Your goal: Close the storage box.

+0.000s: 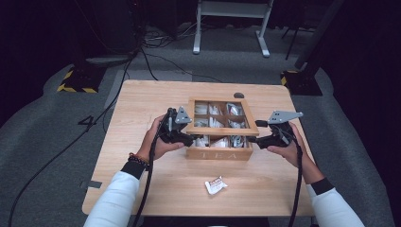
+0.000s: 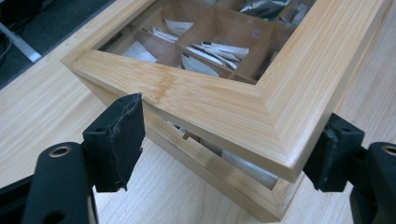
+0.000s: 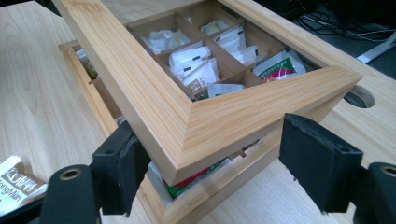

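A: Starting at the left, how does that hand sit?

B: The left hand comes up from the near edge, sleeve angled inward, and holds the left gripper level, pointing right at the near-left corner of the lid.

A: And its jaws?

B: In the left gripper view they straddle that corner. The left pad sits just beside the frame's edge, the right one close to the corner; I see no firm press, so they stand partly apart around the wood.

A: Where is the box?

B: The tea box stands mid-worktop, "TEA" facing the person. Its windowed lid is raised at the front, hovering tilted over the base, with sachets in the compartments below.

A: The right side?

B: The right hand mirrors the left, forearm slanting in, the right gripper pointing left at the near-right corner. Its jaws stand wide; the left pad is close under the frame, the right one clear of it.

A: Anything else?

B: A loose packet lies near the front edge.
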